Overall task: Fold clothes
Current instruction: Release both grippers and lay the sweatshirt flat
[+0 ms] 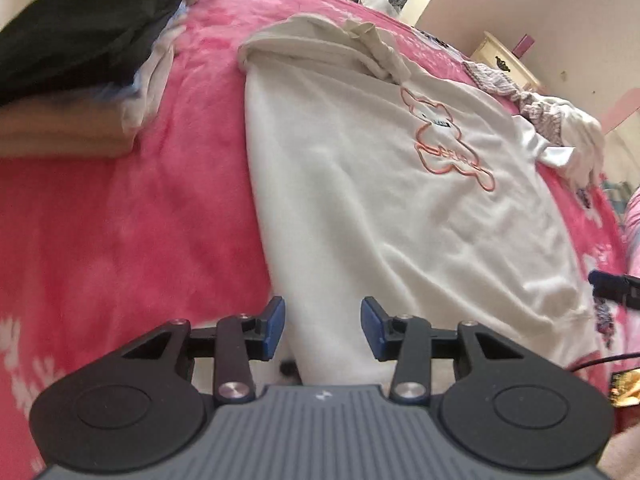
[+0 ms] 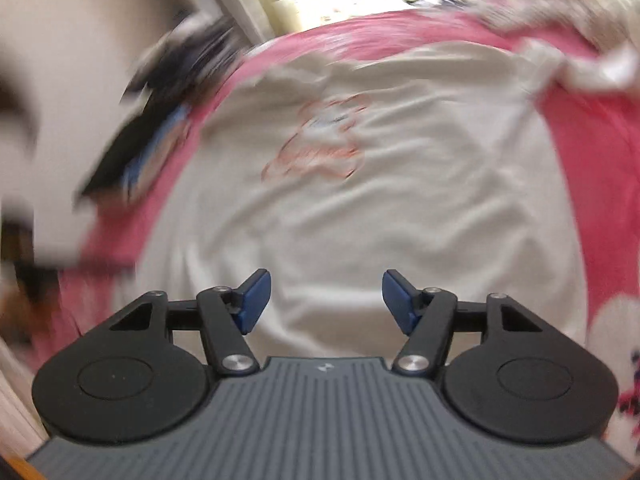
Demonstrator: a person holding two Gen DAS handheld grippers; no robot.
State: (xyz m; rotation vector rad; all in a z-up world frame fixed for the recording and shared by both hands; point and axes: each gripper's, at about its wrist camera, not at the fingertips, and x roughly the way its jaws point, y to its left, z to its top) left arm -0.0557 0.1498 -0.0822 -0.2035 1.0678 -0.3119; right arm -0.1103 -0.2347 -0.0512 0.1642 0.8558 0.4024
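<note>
1. A white sweatshirt (image 1: 384, 184) is seen spread flat on a pink blanket (image 1: 132, 220), its hem near the cameras and its neck at the far end.
2. An orange outlined figure (image 1: 448, 140) is printed on the chest, right of the garment's middle in the left wrist view.
3. One sleeve (image 1: 320, 44) is seen folded across the far end of the garment, crumpled near the collar.
4. The left gripper (image 1: 322, 326) is held above the near left edge of the sweatshirt; its blue pads (image 1: 274, 326) stand moderately apart, and nothing is gripped between them.
5. The right gripper (image 2: 325, 300) is held above the near part of the same sweatshirt (image 2: 360, 208); its jaws are parted more widely, and no cloth is caught between them. This view is heavily blurred.
6. A stack of folded clothes (image 1: 68, 80), dark on top and tan at the bottom, is seen at the far left on the blanket, apart from the sweatshirt.
7. More loose garments (image 1: 560, 120) are piled at the far right, just beside the sweatshirt's shoulder.
</note>
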